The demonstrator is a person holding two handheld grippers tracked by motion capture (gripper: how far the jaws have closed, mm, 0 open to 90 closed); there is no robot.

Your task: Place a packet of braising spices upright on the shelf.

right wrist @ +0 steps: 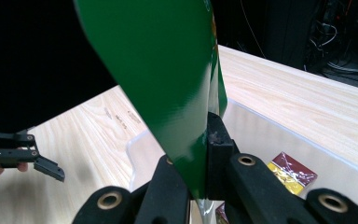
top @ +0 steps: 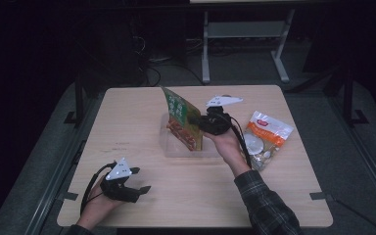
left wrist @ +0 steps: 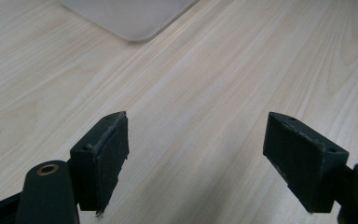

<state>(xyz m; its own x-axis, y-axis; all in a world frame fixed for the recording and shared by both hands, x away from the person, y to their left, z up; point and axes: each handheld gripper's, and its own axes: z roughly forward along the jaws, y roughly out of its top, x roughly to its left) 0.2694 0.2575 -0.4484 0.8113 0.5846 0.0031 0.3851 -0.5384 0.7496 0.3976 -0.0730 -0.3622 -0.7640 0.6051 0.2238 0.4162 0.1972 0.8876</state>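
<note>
A green snack bag point(top: 181, 117) with red print stands upright over the clear tray point(top: 176, 149) at the table's centre. My right gripper point(top: 197, 122) is shut on the bag's right edge. In the right gripper view the glossy green bag point(right wrist: 168, 70) rises from between the closed jaws, and a small red and yellow packet point(right wrist: 291, 172) lies in the tray point(right wrist: 261, 130) below. My left gripper point(top: 141, 179) rests low near the table's front left, open and with nothing in it. Its pads point(left wrist: 105, 154) stand wide apart over bare wood.
A white and orange snack bag point(top: 266, 138) lies flat on the table right of the tray. The tray's corner point(left wrist: 130, 18) shows ahead of the left gripper. The left gripper point(right wrist: 39, 154) appears far off in the right gripper view. Dark floor and a desk frame lie beyond the table.
</note>
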